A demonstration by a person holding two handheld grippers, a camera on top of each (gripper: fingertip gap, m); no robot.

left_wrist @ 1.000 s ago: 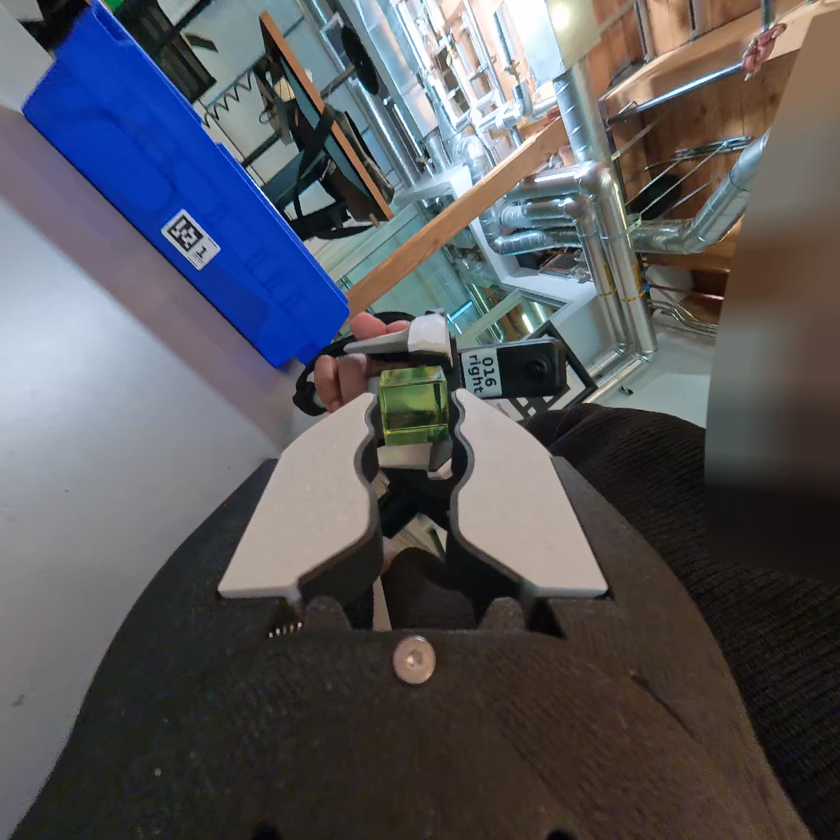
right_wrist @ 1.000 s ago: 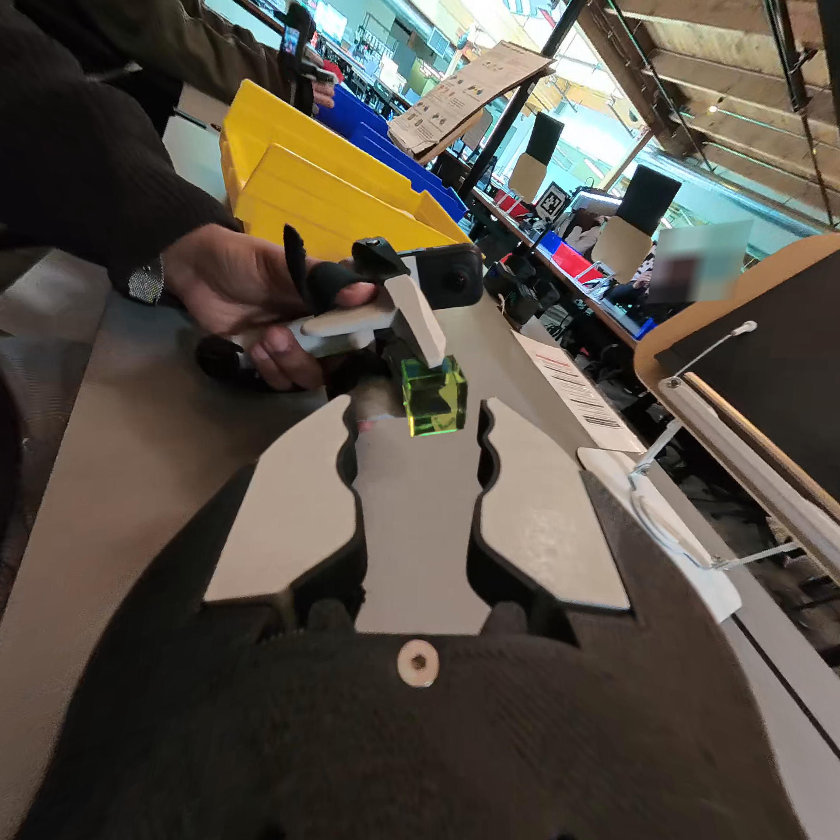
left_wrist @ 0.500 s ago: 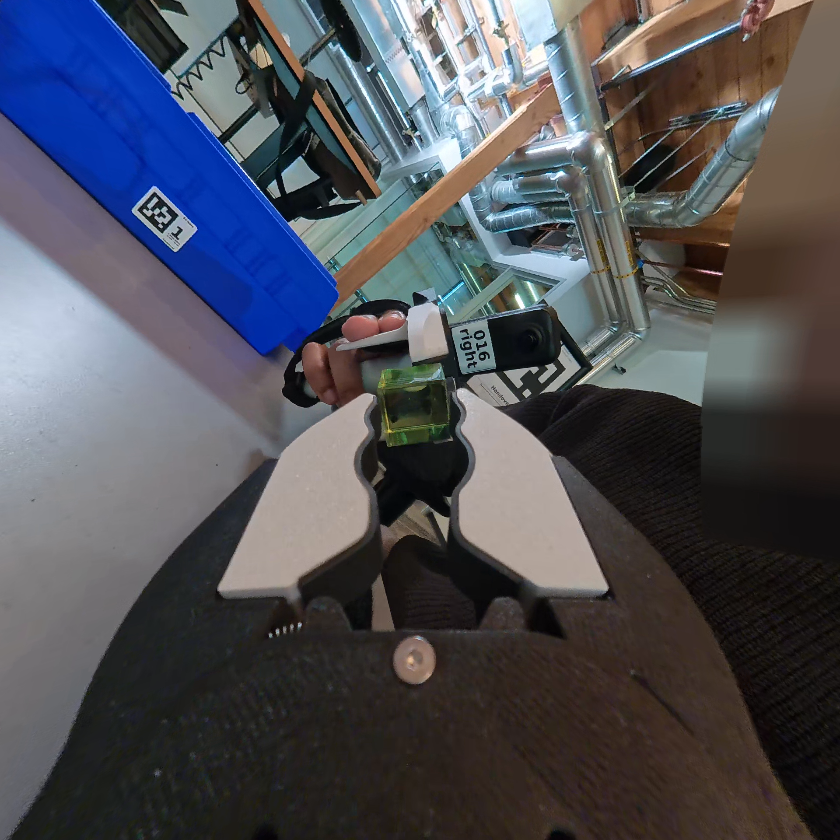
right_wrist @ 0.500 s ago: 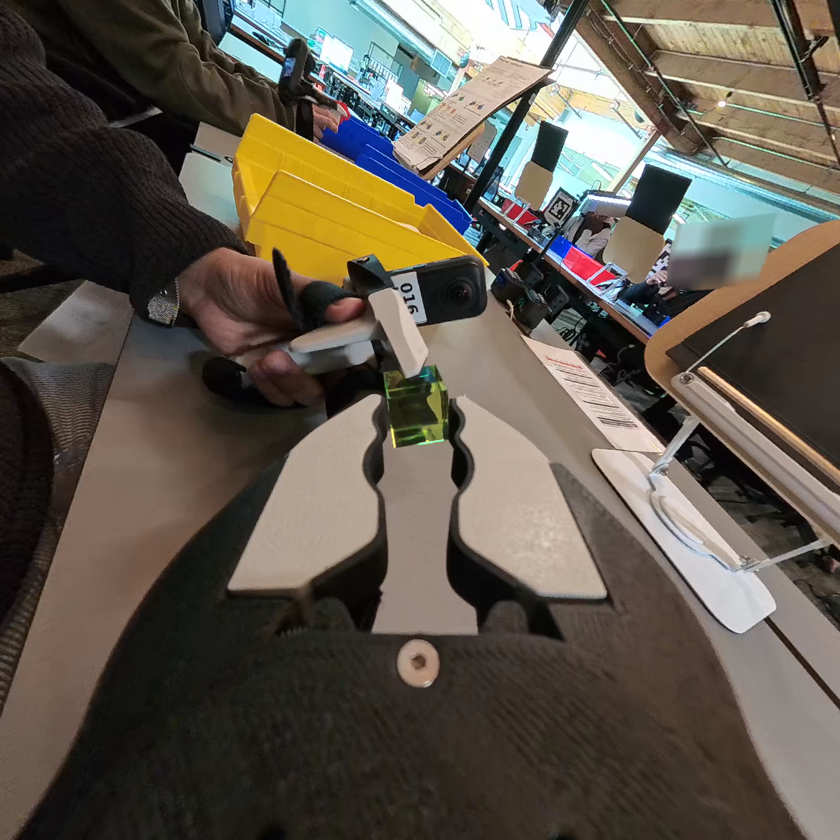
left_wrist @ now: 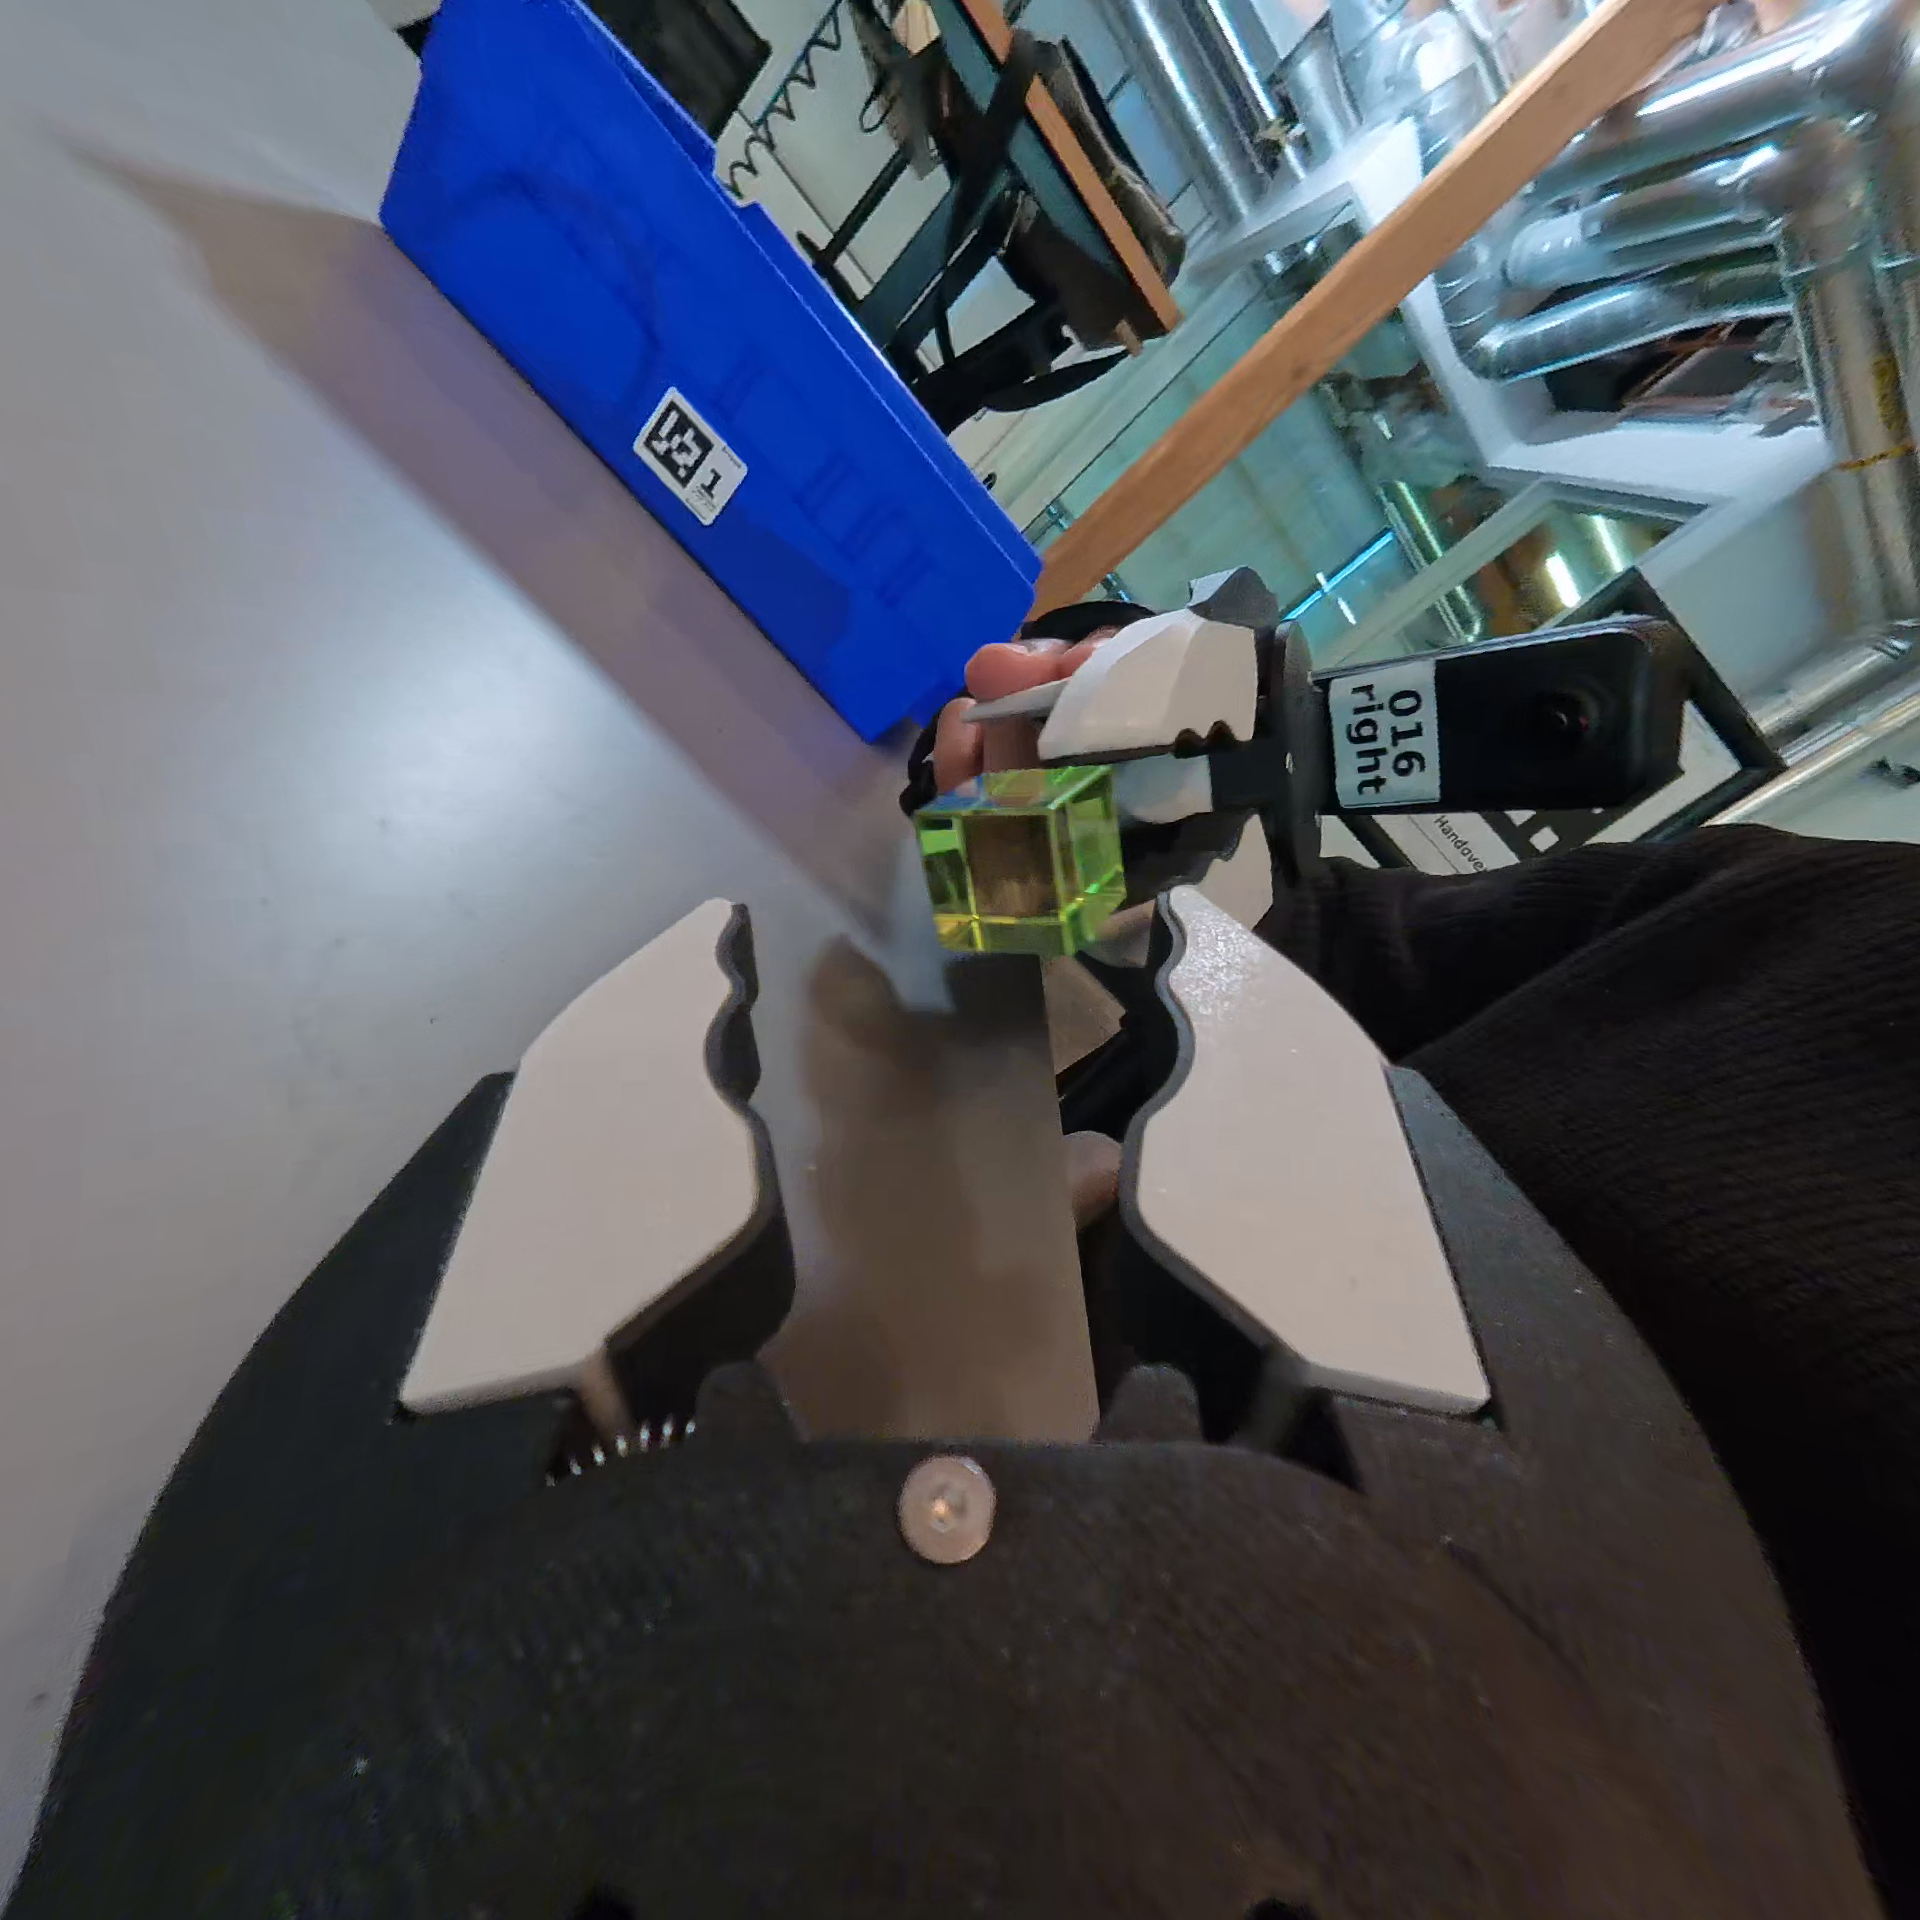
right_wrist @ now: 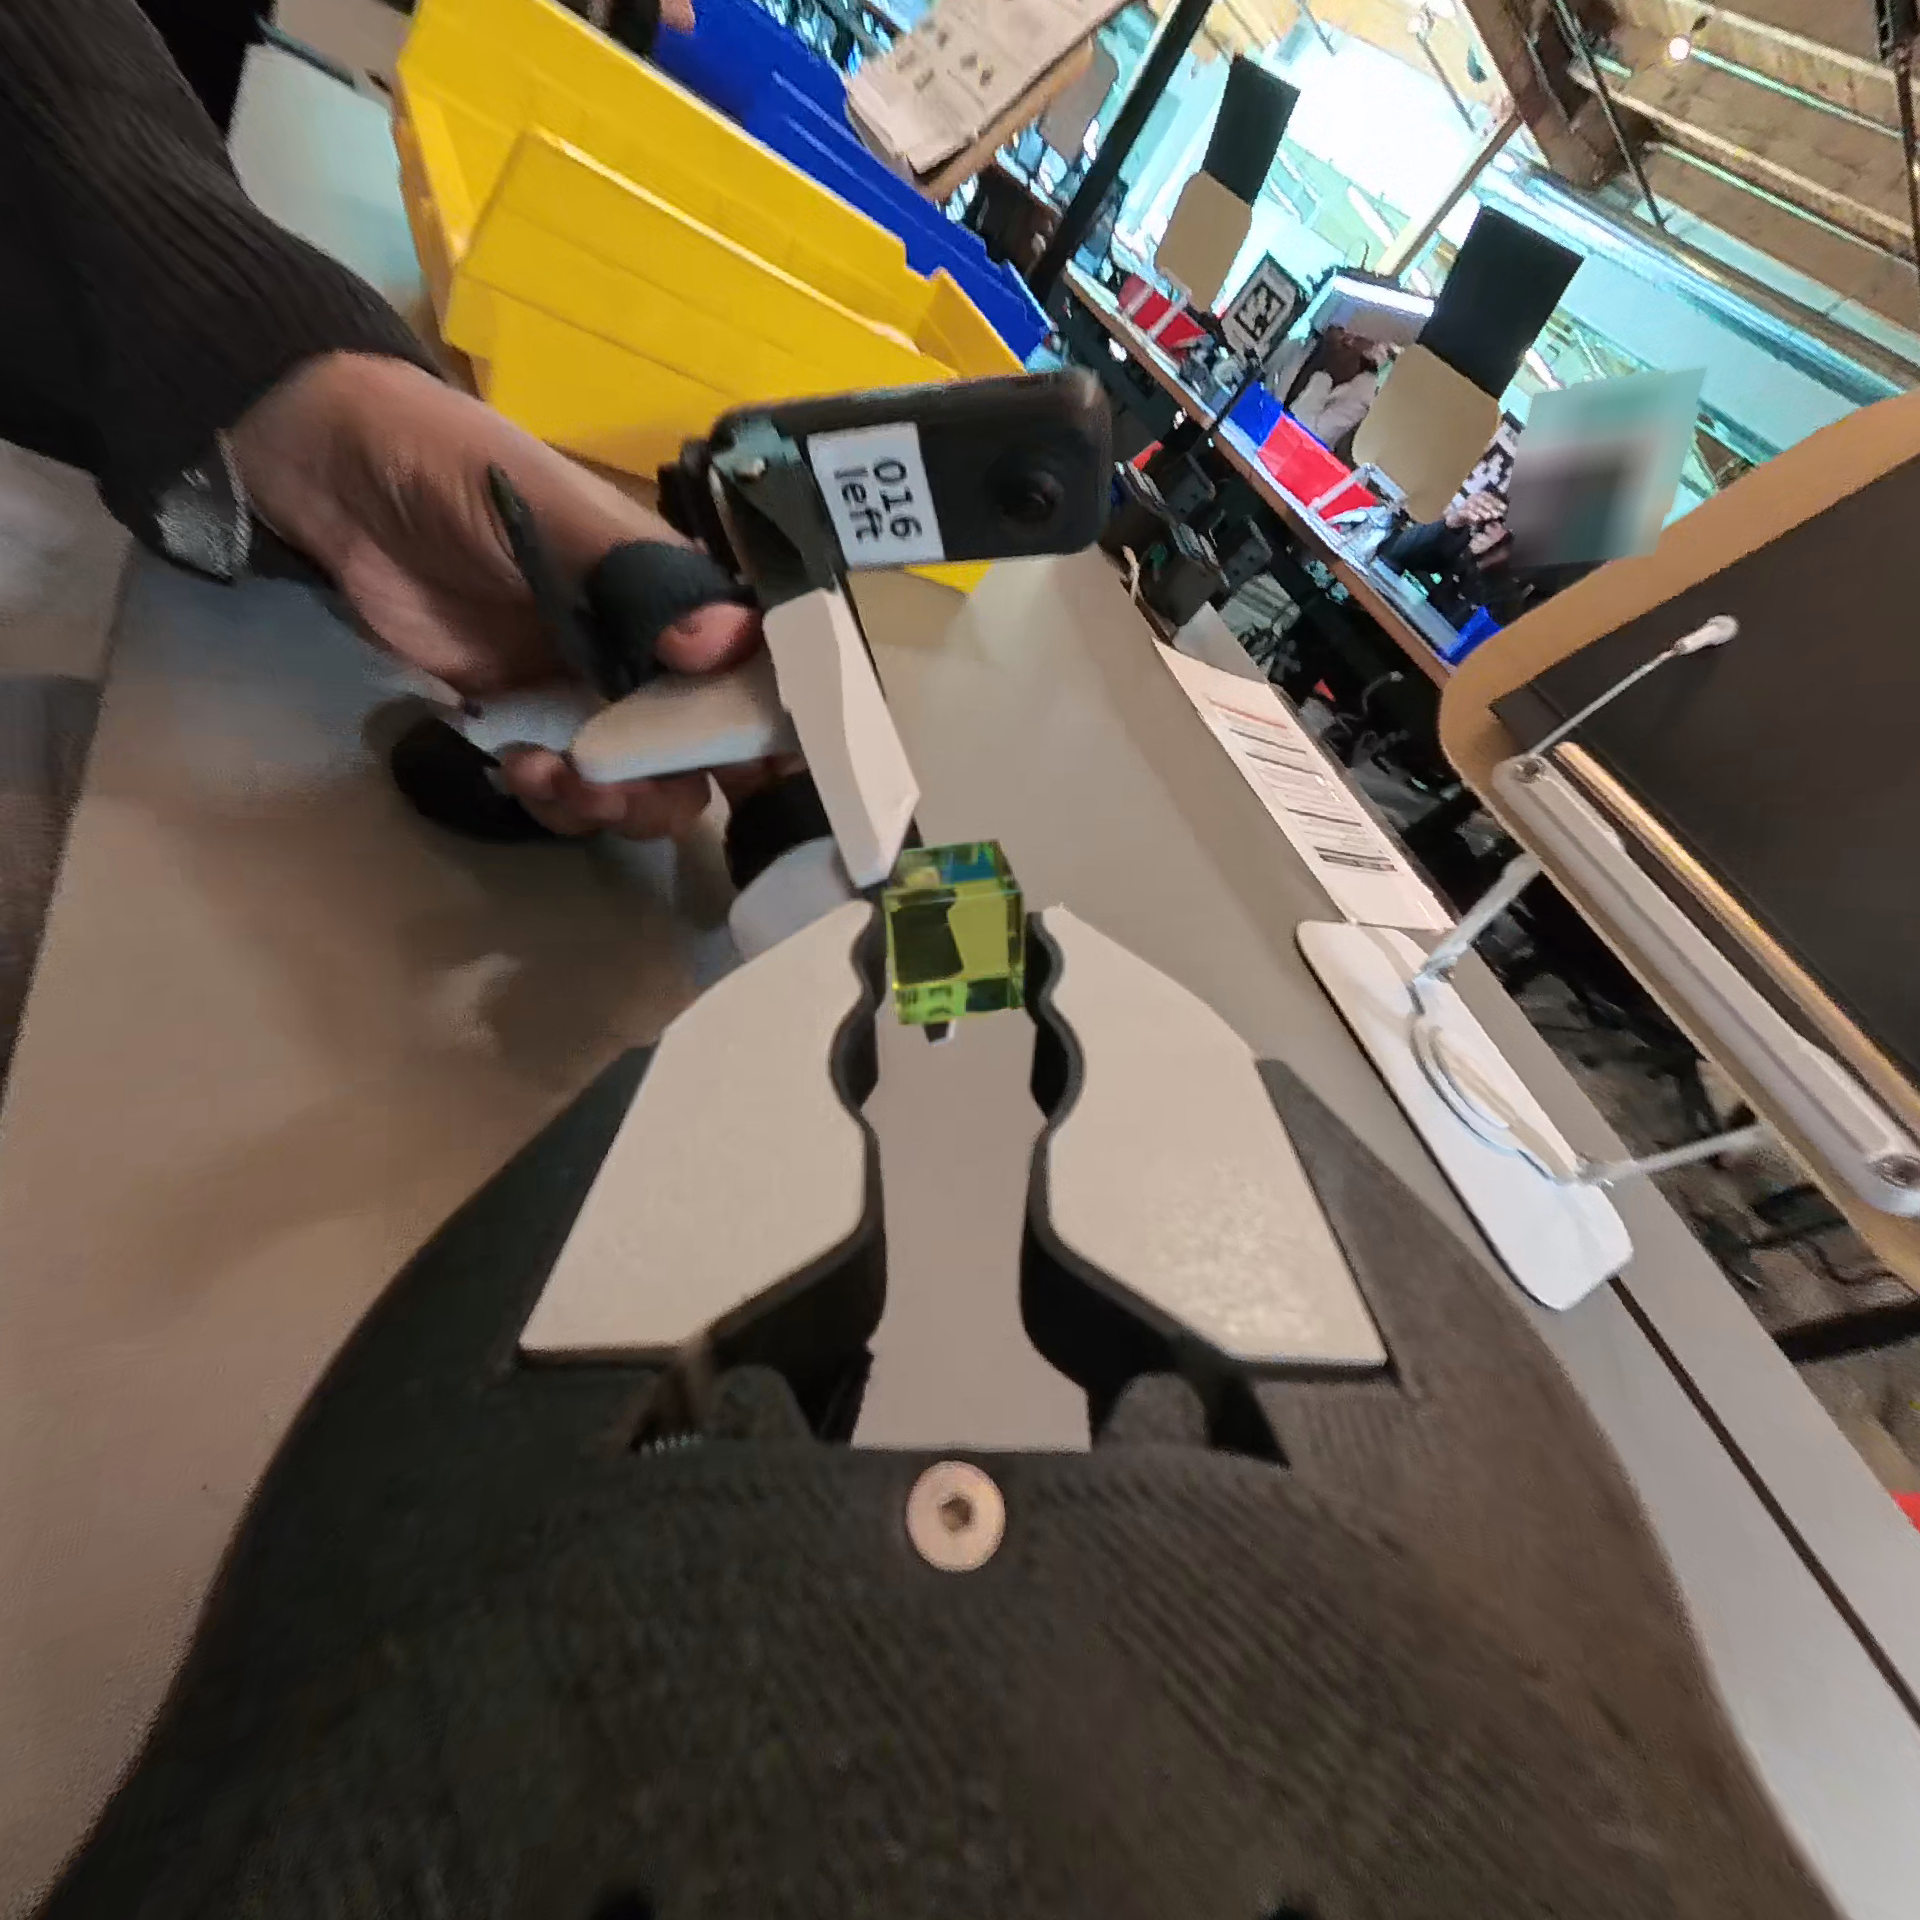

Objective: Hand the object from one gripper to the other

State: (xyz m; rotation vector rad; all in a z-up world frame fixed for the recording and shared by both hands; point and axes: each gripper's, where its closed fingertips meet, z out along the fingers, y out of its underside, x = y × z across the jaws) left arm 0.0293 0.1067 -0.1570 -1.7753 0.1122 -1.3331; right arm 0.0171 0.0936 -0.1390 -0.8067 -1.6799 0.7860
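A clear green cube (right_wrist: 954, 945) is clamped between the two grey fingers of my right gripper (right_wrist: 954, 920), held above the grey table (right_wrist: 260, 1039). My left gripper (left_wrist: 954, 909) is open and empty, its fingers spread wide on either side of the cube (left_wrist: 1023, 878) and not touching it. In the left wrist view the right gripper (left_wrist: 1091, 784) comes in from the right, shut on the cube. In the right wrist view the left gripper's upper finger (right_wrist: 842, 748) stands just behind the cube, held by a hand (right_wrist: 416, 520).
A blue bin (left_wrist: 665, 343) stands on the table beyond the grippers. Yellow bins (right_wrist: 644, 270) are stacked at the far left. A white stand base (right_wrist: 1455, 1101), a printed sheet (right_wrist: 1299, 790) and a board with a black panel (right_wrist: 1714, 727) lie to the right. My left and right fingertips are right by each other.
A second ago my left gripper held the cube and the right was open. The right closed on it, then the left opened and let go.
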